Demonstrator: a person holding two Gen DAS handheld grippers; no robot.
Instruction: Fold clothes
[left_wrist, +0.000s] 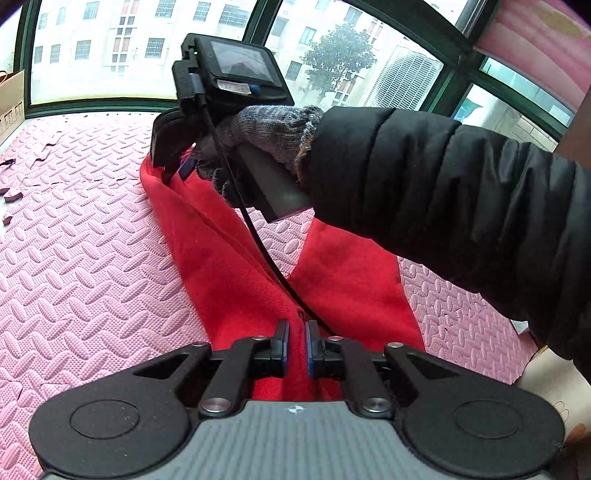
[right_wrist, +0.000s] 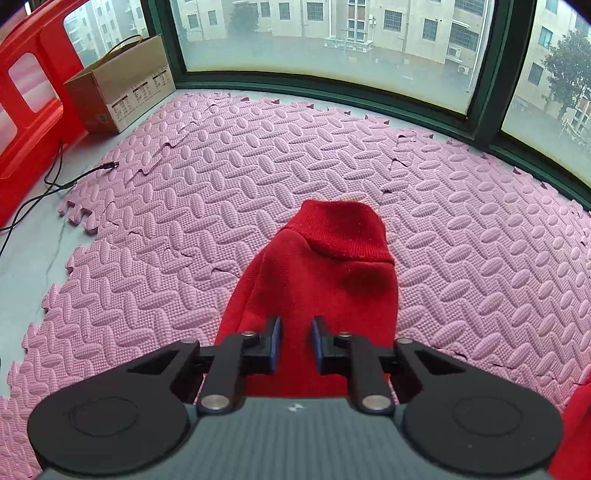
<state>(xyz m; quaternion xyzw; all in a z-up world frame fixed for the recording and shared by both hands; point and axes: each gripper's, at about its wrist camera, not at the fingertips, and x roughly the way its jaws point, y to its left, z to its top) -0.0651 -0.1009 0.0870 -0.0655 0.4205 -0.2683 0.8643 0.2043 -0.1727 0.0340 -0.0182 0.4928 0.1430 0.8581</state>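
red top stretched between two grippers over the pink mat

the red top (left_wrist: 236, 258) is the thing here, a knit garment lying partly on the pink foam mat (left_wrist: 74, 258) and partly lifted. in the left wrist view it runs as a long red band from right under the camera away toward the window (left_wrist: 110, 48), with a second flap of it spreading off to the right on the mat.

the left gripper (left_wrist: 296, 338) has its blue-padded fingers nearly together with a fold of the red cloth pinched between them, so it's clamped on the top at the end nearest the camera. at the far end of the band, the right gripper (left_wrist: 177, 166) bites the cloth too, held by a hand in a grey knit glove (left_wrist: 266, 133) with a black puffy sleeve (left_wrist: 443, 192) behind it. a black cable (left_wrist: 258, 240) hangs from that gripper across the top.

in the right wrist view the right gripper's fingers (right_wrist: 274, 343) sit a narrow gap apart with red cloth between and below them. past them the top ends in a ribbed cuff or collar (right_wrist: 343, 229), drooping toward the mat.

further from the top: a cardboard box (right_wrist: 122, 88) by the window, a red plastic panel (right_wrist: 33, 92) next to it, and a loose black cord (right_wrist: 55, 177) on the bare floor beside the mat.
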